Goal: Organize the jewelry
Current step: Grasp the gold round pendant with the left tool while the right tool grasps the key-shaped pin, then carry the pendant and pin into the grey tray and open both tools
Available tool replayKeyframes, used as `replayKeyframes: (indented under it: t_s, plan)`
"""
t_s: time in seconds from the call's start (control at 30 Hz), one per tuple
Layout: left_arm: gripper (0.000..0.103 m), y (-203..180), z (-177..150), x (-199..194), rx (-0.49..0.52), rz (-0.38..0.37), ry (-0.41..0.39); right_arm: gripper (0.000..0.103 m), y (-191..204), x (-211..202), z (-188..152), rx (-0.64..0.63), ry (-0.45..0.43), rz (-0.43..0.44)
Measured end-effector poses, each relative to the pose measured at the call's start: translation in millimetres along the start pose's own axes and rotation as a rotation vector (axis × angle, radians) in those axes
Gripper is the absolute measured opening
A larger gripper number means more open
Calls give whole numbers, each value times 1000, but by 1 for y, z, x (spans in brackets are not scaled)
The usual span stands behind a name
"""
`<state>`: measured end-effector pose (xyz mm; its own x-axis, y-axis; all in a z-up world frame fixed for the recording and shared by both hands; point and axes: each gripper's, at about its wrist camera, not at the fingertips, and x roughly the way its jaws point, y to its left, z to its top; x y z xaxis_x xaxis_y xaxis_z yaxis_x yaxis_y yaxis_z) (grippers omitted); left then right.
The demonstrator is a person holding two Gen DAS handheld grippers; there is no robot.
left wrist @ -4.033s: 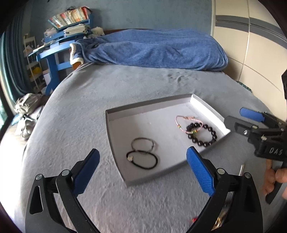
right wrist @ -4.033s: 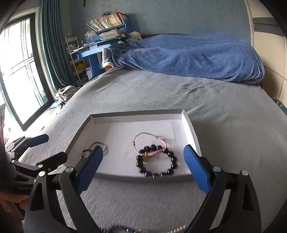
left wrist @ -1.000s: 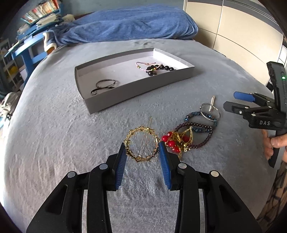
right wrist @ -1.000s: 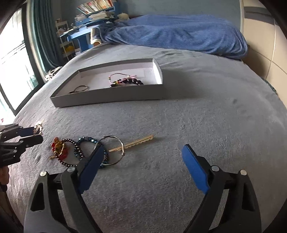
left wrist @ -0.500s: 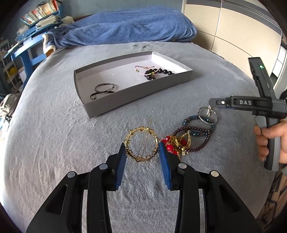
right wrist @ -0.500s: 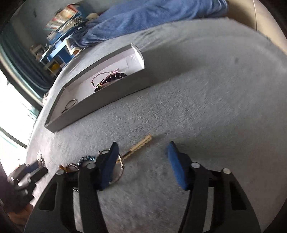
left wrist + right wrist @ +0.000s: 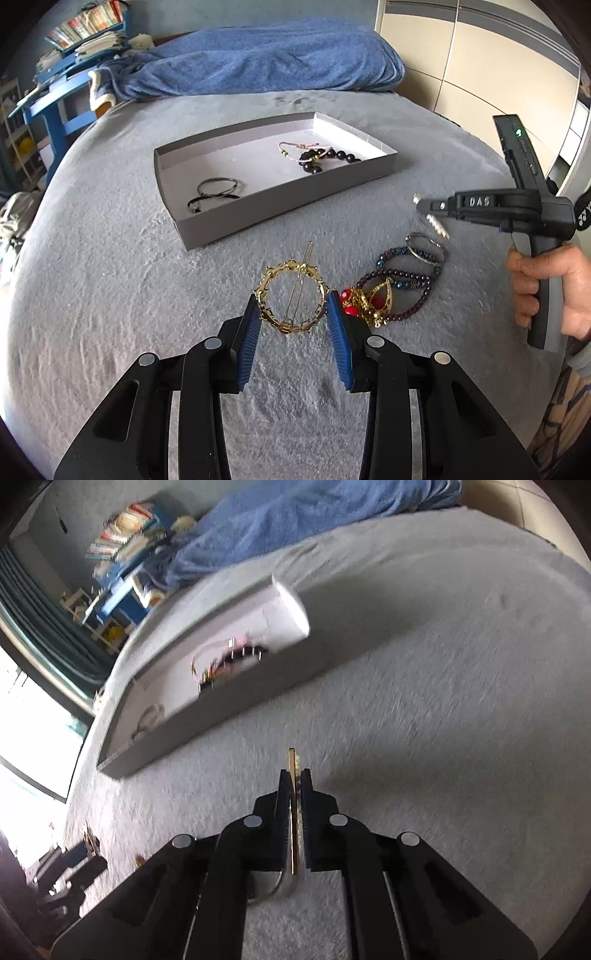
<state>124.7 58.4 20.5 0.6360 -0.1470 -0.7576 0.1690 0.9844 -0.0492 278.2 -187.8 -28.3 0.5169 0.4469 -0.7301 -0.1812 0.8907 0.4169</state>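
My left gripper (image 7: 293,306) is shut on a gold ring hair clip (image 7: 291,291) lying on the grey bed cover; its blue pads (image 7: 255,317) press the ring from both sides. My right gripper (image 7: 294,773) is rolled on its side, jaws closing tight on a slim gold bar clip (image 7: 292,760), pads pressing it. From the left wrist view the right gripper (image 7: 421,206) sits right of the grey tray (image 7: 280,206), with the bar clip (image 7: 437,227) in its tip. The tray holds black hair ties (image 7: 216,192) and bead bracelets (image 7: 317,157).
A pile of jewelry lies between the grippers: a red and gold piece (image 7: 365,299), dark bead bracelets (image 7: 402,280) and a silver ring (image 7: 424,247). A blue blanket (image 7: 258,66) lies behind the tray. A hand (image 7: 543,288) holds the right gripper's handle.
The right gripper moved in over the slim bar clip, rolled onto its side and closed on it. The left gripper stayed still on the gold ring clip.
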Motion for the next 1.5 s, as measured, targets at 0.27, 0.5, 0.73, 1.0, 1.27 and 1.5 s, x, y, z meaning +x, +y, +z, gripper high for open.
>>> replayKeyframes:
  t_s: [0.27, 0.5, 0.73, 1.0, 1.27, 1.5]
  plan:
    - [38, 3, 9, 3, -14, -11, -10, 6, 6, -15, 23, -31, -65, 11]
    - [38, 6, 25, 9, -10, -25, -20, 6, 23, -17, 33, -94, -75, 28]
    - [38, 15, 50, 15, -17, -30, -34, 6, 38, -14, 46, -150, -84, 39]
    - [38, 25, 84, 36, -9, -13, -41, 6, 51, -1, 67, -202, -94, 43]
    - [38, 39, 113, 68, -19, -6, -43, 6, 68, 30, 92, -300, -106, -16]
    - [38, 48, 118, 97, -34, 24, -25, 6, 84, 69, 101, -433, -98, -80]
